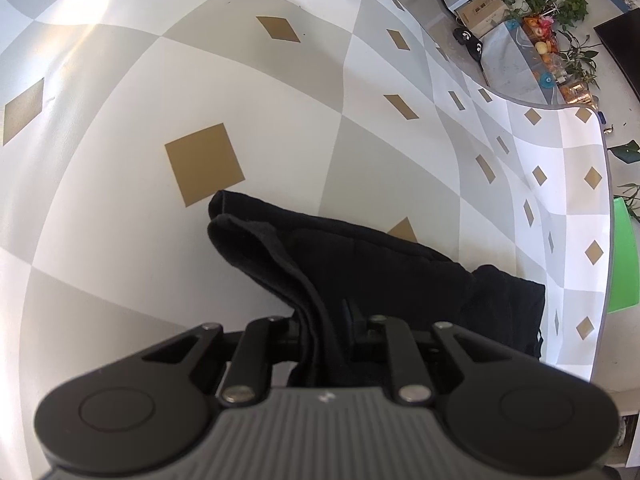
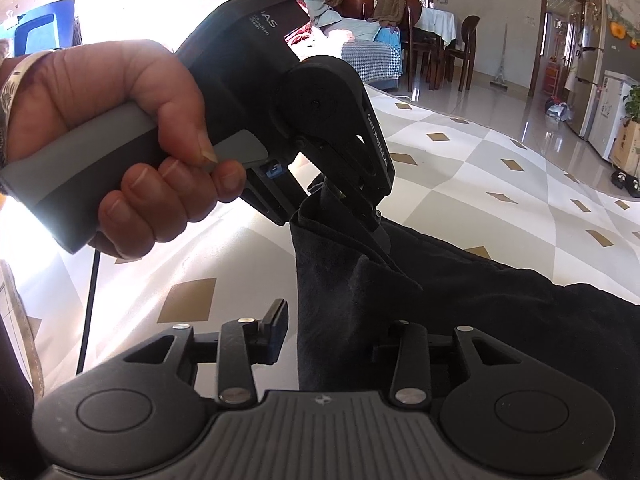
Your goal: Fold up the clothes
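A black garment (image 1: pixel 380 272) lies bunched on a tablecloth (image 1: pixel 240 80) checked in white and grey with brown diamonds. My left gripper (image 1: pixel 324 332) is shut on a raised fold of it. In the right wrist view a hand (image 2: pixel 120 120) holds that left gripper (image 2: pixel 382 240), which points down and pinches the cloth's upper edge. The black garment (image 2: pixel 500 320) hangs from there and spreads to the right. My right gripper (image 2: pixel 328 336) stands open around the hanging cloth. Its left finger (image 2: pixel 276 320) is clear of the fabric. The right finger is partly hidden behind the cloth.
The table's edge (image 1: pixel 608 200) curves down the right side, with a green seat (image 1: pixel 624 256) beyond it. Plants and boxes (image 1: pixel 532 4) stand on the floor further off. A dining table with chairs (image 2: pixel 432 40) and a fridge (image 2: pixel 596 48) stand across the room.
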`<state>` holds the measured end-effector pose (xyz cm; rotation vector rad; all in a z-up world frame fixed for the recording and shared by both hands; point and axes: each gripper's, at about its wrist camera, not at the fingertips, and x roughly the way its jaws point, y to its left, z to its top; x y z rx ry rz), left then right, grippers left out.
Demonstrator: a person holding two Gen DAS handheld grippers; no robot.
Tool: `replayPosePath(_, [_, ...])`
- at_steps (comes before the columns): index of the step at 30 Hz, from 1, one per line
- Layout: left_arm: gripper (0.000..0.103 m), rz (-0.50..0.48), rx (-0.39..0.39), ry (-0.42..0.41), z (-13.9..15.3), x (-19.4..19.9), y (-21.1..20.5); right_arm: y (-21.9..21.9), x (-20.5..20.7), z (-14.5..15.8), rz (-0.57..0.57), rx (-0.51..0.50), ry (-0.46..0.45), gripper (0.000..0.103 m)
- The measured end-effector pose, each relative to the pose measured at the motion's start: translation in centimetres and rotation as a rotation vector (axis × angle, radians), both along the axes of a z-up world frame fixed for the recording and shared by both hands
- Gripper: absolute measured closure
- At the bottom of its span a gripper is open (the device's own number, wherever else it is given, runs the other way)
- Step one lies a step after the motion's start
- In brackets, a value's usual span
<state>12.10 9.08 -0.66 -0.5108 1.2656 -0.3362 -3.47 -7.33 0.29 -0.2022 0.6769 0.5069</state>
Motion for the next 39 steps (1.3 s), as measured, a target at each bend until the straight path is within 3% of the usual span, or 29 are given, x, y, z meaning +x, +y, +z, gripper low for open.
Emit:
replayPosePath(2, [0.088, -0.003, 0.009, 0.001, -0.1, -0.1, 0.0, 0.0, 0.0, 0.1, 0.009, 0.010, 0.000, 0.070])
replayPosePath(5, [0.086, -0.003, 0.021, 0.003, -0.2, -0.1, 0.0, 0.3, -0.4, 0.4, 0.019, -0.014, -0.039, 0.095])
replayPosePath(7, [0.080, 0.003, 0.028, 0.005, -0.3, -0.2, 0.0, 0.3, -0.6, 0.6, 0.027, -0.021, -0.056, 0.098])
replayPosePath(8, [0.076, 0.005, 0.031, 0.006, -0.4, -0.2, 0.0, 0.3, -0.7, 0.7, 0.028, -0.020, -0.062, 0.099])
replayPosePath(12, [0.074, 0.007, 0.036, -0.004, -0.3, -0.2, -0.2, 0.2, -1.2, 1.2, 0.038, -0.032, -0.096, 0.099])
replayPosePath(17, [0.095, 0.008, 0.009, -0.055, 0.6, -0.5, -0.7, 0.1, -1.8, 1.6, 0.052, -0.058, -0.138, 0.099])
replayPosePath(24, [0.095, -0.012, -0.036, -0.146, 3.0, -1.6, -2.1, -0.8, -2.2, 2.5, 0.037, -0.070, -0.189, 0.099])
replayPosePath(39, [0.095, 0.003, -0.104, -0.200, 5.0, -3.4, -4.1, -3.9, -3.5, 4.1, 0.009, -0.100, -0.278, 0.099])
